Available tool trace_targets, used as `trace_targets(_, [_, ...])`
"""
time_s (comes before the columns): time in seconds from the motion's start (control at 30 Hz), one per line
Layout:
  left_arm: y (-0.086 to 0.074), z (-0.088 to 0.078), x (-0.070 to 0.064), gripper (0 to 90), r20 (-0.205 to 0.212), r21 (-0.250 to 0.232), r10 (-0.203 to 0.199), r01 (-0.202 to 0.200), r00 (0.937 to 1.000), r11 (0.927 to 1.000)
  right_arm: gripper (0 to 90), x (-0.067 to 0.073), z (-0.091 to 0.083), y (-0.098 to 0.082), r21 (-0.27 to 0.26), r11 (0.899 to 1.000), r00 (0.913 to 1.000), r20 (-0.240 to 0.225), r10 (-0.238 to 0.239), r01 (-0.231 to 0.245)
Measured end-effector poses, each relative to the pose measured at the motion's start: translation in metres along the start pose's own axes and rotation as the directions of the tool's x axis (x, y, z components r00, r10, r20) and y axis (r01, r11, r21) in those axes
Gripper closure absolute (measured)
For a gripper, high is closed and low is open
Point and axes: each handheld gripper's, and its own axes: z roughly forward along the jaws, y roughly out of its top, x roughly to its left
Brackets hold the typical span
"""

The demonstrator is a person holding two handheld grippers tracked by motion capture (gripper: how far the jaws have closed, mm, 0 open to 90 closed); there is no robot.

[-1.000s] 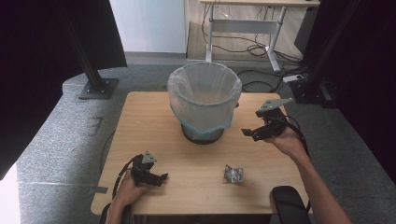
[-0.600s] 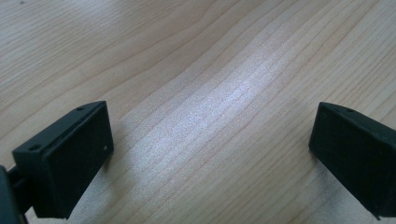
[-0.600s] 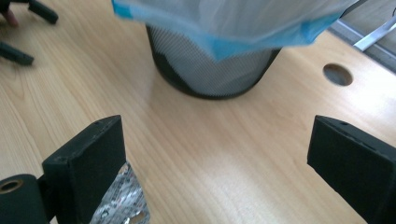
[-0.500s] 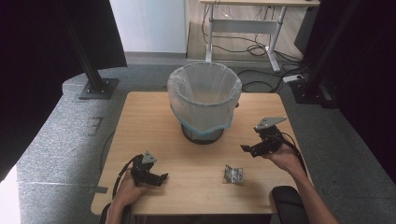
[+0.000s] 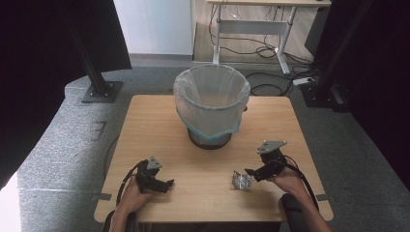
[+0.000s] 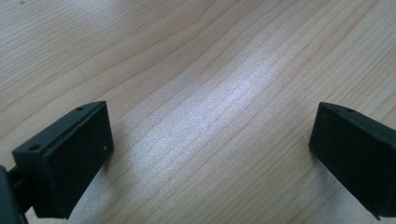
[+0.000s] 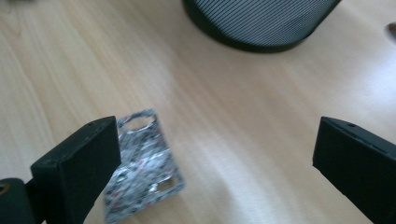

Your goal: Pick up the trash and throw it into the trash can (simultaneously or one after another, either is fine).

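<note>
Reaching for the crumpled foil wrapper [image 5: 241, 181], you have your right gripper [image 5: 252, 172] just beside it, jaws spread wide and empty. In the right gripper view the wrapper [image 7: 144, 163] lies off-centre, by 1 jaw, its long axis running away from you. Your left gripper [image 5: 167, 183] rests well apart, also spread.

Wide-spread tool [image 7: 215, 163] above silvery crumpled packet [image 7: 144, 163] on table [image 7: 243, 107], near dark ribbed bin base [image 7: 261, 21].
</note>
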Motion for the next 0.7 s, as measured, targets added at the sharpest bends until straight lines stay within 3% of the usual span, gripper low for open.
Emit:
trace_targets(0.27, [0.000, 0.000, 0.000, 0.0, 0.001, 0.001, 0.000, 0.000, 1.0000, 1.0000, 0.0, 0.016, 0.019, -0.021, 0.028, 1.000, 0.9989, -0.047, -0.011, 0.012])
trace_targets(0.7, [0.000, 0.000, 0.000, 0.0, 0.001, 0.000, 0.000, 0.000, 1.0000, 1.0000, 2.1, 0.033, 0.047, -0.033, 0.082, 0.996, 0.9931, -0.111, -0.038, 0.047])
